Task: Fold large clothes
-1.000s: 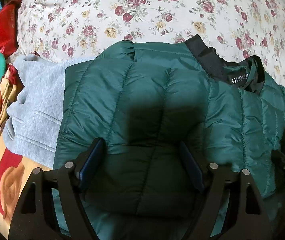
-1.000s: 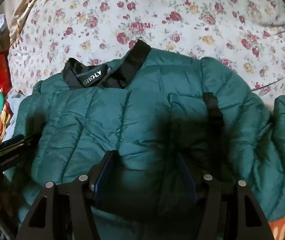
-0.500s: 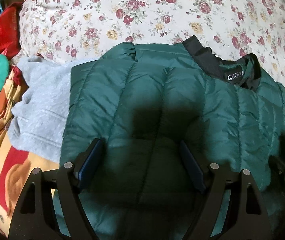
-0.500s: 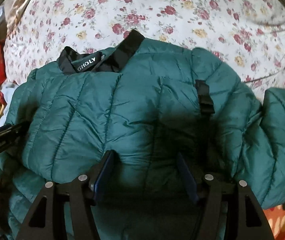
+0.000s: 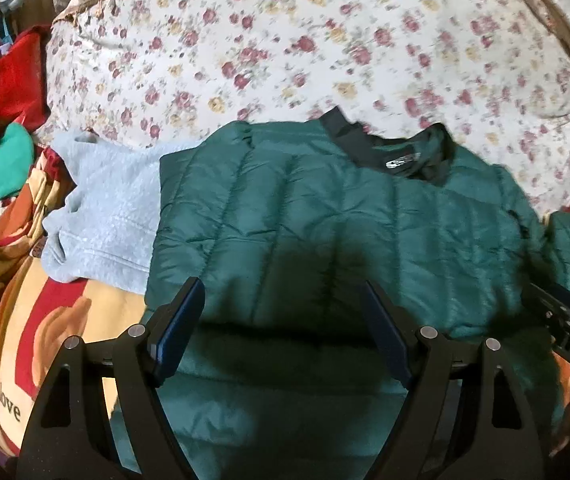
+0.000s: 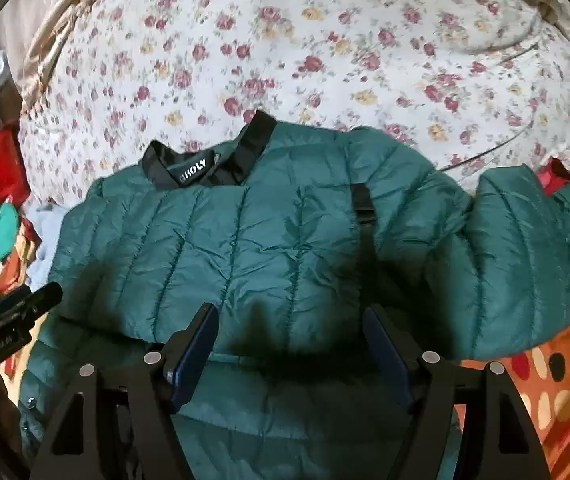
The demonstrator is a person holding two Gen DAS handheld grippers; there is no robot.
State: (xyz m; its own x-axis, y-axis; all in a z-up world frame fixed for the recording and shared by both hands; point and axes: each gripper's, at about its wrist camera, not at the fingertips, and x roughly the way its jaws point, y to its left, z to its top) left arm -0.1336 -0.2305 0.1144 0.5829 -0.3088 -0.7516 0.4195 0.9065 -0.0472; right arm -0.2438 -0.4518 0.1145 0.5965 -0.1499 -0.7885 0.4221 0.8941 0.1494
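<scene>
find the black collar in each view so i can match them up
Left wrist: the collar sits right of centre in the upper half, at the jacket's far edge.
Right wrist: the collar sits left of centre in the upper half, its white brand label facing the camera.
Shared landmark: the floral bedspread just beyond the collar; it also fills the top of the right wrist view.

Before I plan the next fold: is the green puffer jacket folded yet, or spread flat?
Partly folded: the green puffer jacket has an upper layer ending at a crosswise edge over another layer; one sleeve lies out sideways.
</scene>
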